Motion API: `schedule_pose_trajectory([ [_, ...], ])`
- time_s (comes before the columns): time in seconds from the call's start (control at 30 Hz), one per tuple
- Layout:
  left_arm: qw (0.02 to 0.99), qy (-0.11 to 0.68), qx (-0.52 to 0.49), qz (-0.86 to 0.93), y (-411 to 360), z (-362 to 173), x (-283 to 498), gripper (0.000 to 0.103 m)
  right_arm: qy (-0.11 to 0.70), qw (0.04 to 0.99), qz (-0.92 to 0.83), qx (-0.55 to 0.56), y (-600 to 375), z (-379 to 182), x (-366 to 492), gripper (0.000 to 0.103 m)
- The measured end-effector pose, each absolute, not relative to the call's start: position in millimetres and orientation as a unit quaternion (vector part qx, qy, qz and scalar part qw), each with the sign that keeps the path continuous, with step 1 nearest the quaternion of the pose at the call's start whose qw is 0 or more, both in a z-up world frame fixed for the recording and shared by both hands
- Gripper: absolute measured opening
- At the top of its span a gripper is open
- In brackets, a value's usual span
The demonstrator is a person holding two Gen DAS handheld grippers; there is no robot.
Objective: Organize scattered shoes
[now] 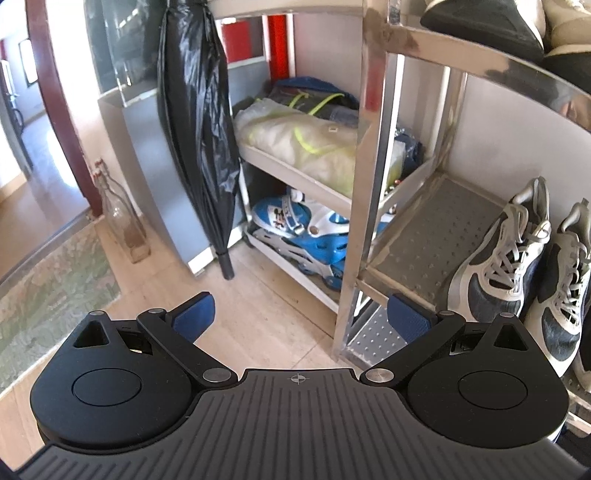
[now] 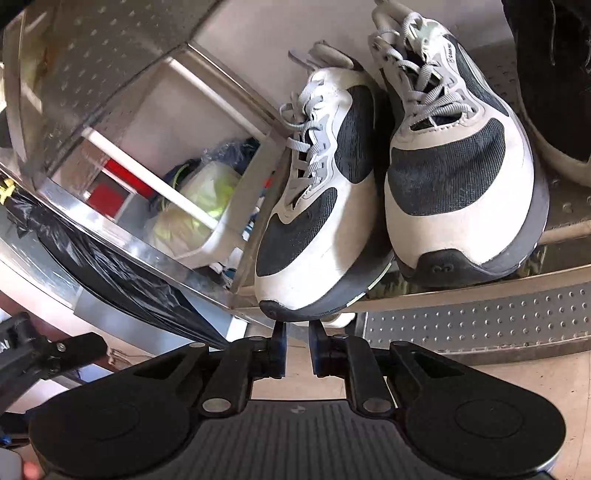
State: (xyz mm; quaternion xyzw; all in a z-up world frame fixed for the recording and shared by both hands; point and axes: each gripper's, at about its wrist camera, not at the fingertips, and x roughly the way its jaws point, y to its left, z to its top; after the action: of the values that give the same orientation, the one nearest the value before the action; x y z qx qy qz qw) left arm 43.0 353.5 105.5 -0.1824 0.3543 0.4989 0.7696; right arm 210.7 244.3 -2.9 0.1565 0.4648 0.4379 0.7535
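Two white and dark grey sneakers stand side by side on a metal shoe rack shelf (image 2: 480, 325). The left sneaker (image 2: 317, 206) leans against the right sneaker (image 2: 454, 162). My right gripper (image 2: 297, 328) sits just below the left sneaker's toe, fingers nearly together with a narrow gap; nothing shows between them. In the left wrist view the same pair (image 1: 506, 254) stands at the right on the perforated shelf (image 1: 424, 236). My left gripper (image 1: 301, 314) is open and empty, above the floor in front of the rack's post (image 1: 365, 184).
A black shoe (image 2: 550, 74) stands right of the pair. Dark shoes (image 1: 491, 26) sit on the upper shelf. Blue roller skates (image 1: 303, 236) and bagged items (image 1: 303, 140) fill a white rack. A black bagged umbrella (image 1: 199, 129), glass bottles (image 1: 122, 218) and a rug (image 1: 48, 280) are at left.
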Motion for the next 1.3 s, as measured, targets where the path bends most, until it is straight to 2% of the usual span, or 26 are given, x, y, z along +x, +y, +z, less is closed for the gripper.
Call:
schedule_pose_trajectory([
  [0.07, 0.771, 0.36, -0.179, 0.493, 351.6, 104.3, 45.1, 0.102, 0.46, 0.757, 0.439, 0.149, 243.4, -2.8, 211.9, 0.019],
  [0.23, 0.778, 0.379, -0.167, 0.473, 343.7, 100.0, 52.2, 0.102, 0.453, 0.759, 0.448, 0.134, 228.5, 0.8, 215.9, 0.035],
  [0.37, 0.785, 0.391, -0.161, 0.453, 332.5, 98.5, 59.0, 0.102, 0.441, 0.767, 0.456, 0.098, 195.4, 21.1, 204.2, 0.04],
  [0.4, 0.788, 0.39, -0.162, 0.448, 327.9, 99.5, 60.6, 0.102, 0.436, 0.773, 0.454, 0.083, 185.3, 26.6, 200.0, 0.047],
  [0.47, 0.796, 0.384, -0.166, 0.438, 316.8, 103.0, 63.9, 0.102, 0.431, 0.788, 0.435, 0.062, 151.8, 39.7, 190.6, 0.051],
  [0.53, 0.804, 0.38, -0.168, 0.425, 306.0, 106.0, 68.0, 0.102, 0.434, 0.8, 0.411, 0.054, 119.9, 49.1, 184.7, 0.064],
  [0.6, 0.813, 0.378, -0.163, 0.412, 293.2, 108.2, 72.4, 0.102, 0.434, 0.813, 0.382, 0.069, 82.7, 57.8, 179.4, 0.067],
  [0.7, 0.827, 0.377, -0.153, 0.39, 268.8, 110.7, 81.0, 0.102, 0.434, 0.828, 0.335, 0.123, 25.6, 67.3, 166.0, 0.078],
  [0.93, 0.837, 0.396, -0.172, 0.336, 229.8, 109.2, 87.6, 0.102, 0.43, 0.838, 0.26, 0.212, -76.7, 92.2, 127.4, 0.082],
  [1.3, 0.859, 0.392, -0.164, 0.286, 184.0, 124.6, 81.8, 0.102, 0.37, 0.859, 0.242, 0.259, -145.1, 149.0, 92.4, 0.087],
])
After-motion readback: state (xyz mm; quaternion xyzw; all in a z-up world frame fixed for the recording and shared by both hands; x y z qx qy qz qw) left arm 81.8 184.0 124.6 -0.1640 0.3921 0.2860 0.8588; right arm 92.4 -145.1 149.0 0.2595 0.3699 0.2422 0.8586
